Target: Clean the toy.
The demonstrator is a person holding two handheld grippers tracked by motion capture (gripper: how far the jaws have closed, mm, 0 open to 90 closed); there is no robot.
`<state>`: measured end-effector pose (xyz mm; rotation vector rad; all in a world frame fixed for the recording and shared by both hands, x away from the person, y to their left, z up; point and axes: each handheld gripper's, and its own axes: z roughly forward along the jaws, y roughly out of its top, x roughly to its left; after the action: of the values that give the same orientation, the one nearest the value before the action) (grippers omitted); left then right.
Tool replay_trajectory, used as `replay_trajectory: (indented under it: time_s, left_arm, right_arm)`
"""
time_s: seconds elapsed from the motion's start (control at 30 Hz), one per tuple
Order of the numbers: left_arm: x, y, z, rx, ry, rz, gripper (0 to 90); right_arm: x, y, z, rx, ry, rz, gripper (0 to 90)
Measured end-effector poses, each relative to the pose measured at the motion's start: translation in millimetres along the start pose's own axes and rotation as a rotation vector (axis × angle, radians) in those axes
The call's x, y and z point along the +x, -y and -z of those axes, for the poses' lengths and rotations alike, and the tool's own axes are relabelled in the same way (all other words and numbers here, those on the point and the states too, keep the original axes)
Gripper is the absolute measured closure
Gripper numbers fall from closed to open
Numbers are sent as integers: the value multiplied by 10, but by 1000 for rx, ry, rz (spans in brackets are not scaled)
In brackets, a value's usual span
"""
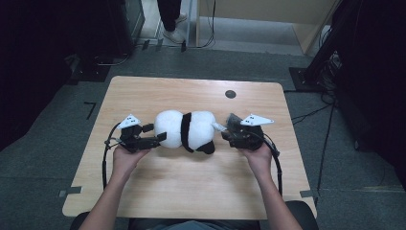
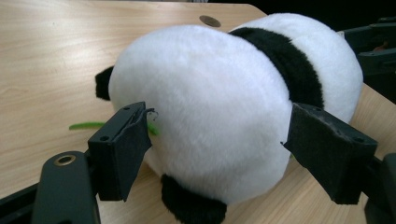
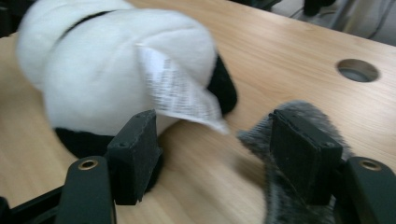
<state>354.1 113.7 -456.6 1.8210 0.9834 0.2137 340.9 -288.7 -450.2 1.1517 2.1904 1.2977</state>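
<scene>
A black-and-white plush panda (image 1: 184, 129) lies on its side in the middle of the wooden table (image 1: 191, 187). My left gripper (image 1: 155, 132) is at its left end. In the left gripper view the two pads press into the white round body (image 2: 210, 107) from either side, so my left gripper (image 2: 219, 121) is shut on it. My right gripper (image 1: 224, 133) is at the panda's other end and stands open (image 3: 215, 121), with bare table between the jaws. The panda's white label (image 3: 177, 93) hangs toward that gap. A grey furry piece (image 3: 280, 196) lies against the right jaw.
A round cable hole (image 1: 230, 94) sits in the table behind the panda. A thin green strip (image 2: 86, 125) lies on the wood beside the panda. A person's feet (image 1: 172, 28) stand on the floor beyond the far edge. Dark equipment and cables flank the table.
</scene>
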Motion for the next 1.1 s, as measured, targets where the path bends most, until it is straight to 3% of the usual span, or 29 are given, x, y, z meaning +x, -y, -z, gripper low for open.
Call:
replay_trajectory:
  time_s: [0.17,0.27,0.5,0.6,0.87,1.0,1.1]
  left_arm:
    - [27,-31,-46,19,-30,-21,207]
    - [37,-36,-56,23,-23,-27,207]
    - [72,-25,-79,29,-10,-18,196]
    - [70,-24,-92,21,-12,-20,198]
    - [90,-13,-108,22,-6,-7,190]
    - [121,-12,-130,31,6,45,181]
    - [110,-13,-129,28,-7,30,172]
  right_arm:
    - [-121,81,18,-7,100,5,339]
    - [-190,119,5,-1,156,-2,352]
    - [-289,284,-139,3,229,-40,392]
    - [-300,359,-180,18,278,-31,419]
    - [-337,469,-259,42,312,-42,478]
    - [-349,524,-305,50,316,-67,561]
    - [-369,560,-338,66,314,-81,615]
